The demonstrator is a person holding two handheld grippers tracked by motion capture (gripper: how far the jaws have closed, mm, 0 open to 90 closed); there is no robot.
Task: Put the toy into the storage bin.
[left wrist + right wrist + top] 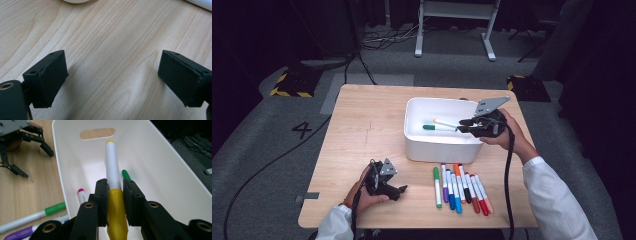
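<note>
Clamped in the right gripper point(115, 195) — a yellow-capped white felt marker point(113, 167), jaws pinching it at the joint of yellow cap and white barrel. Held above the open white plastic bin point(439, 147), near its right-hand end in the high view, clear of the floor. Long axis ran straight out along the jaws, tail end with its small yellow plug aimed at the slotted handle cut-out in the far end wall, so lengthwise with the bin rather than across it. Directly beneath, on the bin floor, lay a green-capped white marker point(433, 127), roughly parallel to the held one in the high view. Judged: a plain release would land the yellow marker beside or partly over the green one — no turning needed, the bin being longer than the marker.

Parked on the pale wooden tabletop point(112, 37) near the front left corner — the left gripper point(398, 190), jaws spread apart with bare wood between, grasping nothing. Well apart from the bin; the right hand point(502, 131) much the nearer.

In front of the bin, a row of coloured markers point(460, 189) waiting on the table — green, purple, blue, orange, black, red among them.
</note>
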